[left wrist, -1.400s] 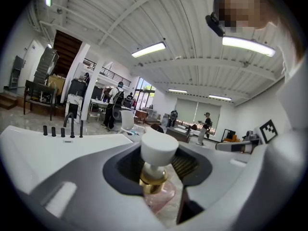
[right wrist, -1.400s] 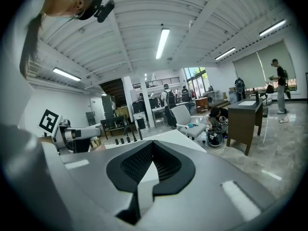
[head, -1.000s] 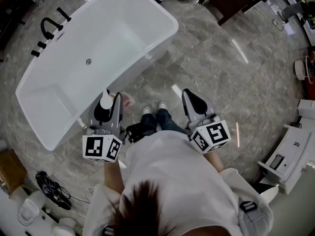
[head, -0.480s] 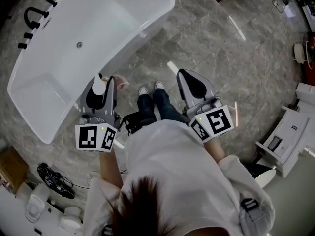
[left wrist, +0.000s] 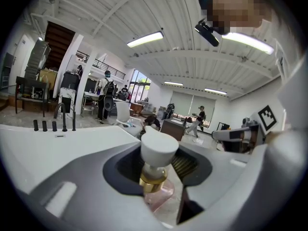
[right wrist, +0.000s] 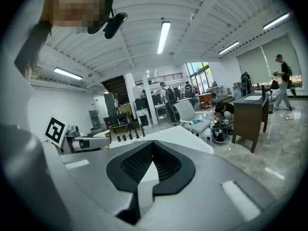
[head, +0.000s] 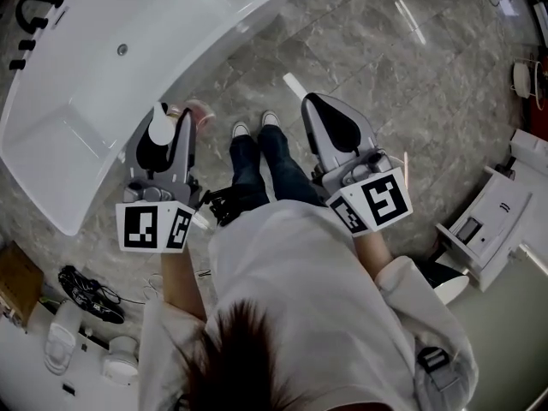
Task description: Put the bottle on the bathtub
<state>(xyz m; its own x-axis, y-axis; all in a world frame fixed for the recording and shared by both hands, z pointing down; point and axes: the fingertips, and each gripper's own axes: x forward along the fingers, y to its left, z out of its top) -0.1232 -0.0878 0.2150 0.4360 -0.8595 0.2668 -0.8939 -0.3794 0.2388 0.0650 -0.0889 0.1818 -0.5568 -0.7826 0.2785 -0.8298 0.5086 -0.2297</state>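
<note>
From the head view, the white bathtub (head: 103,84) lay at the upper left on a grey marble floor (head: 360,67), its basin showing only a drain (head: 122,50). Black taps (head: 30,20) stood at its far rim. The left tongs (head: 168,131) were clamped on the bottle (head: 160,127), which hung just beside the tub's near rim, over the floor. The right tongs (head: 330,131) were held well apart from the tub, beyond the person's shoes (head: 255,127).

The left gripper view showed what the head view did not: the bottle's white cap, gold collar and clear pink body pinched between the dark pads (left wrist: 185,165). Whether the bottle held liquid could not be told.

In the right gripper view the tongs were closed together on nothing. Beyond them stood a white chair (right wrist: 190,114) and a wooden cabinet (right wrist: 250,114).
</note>
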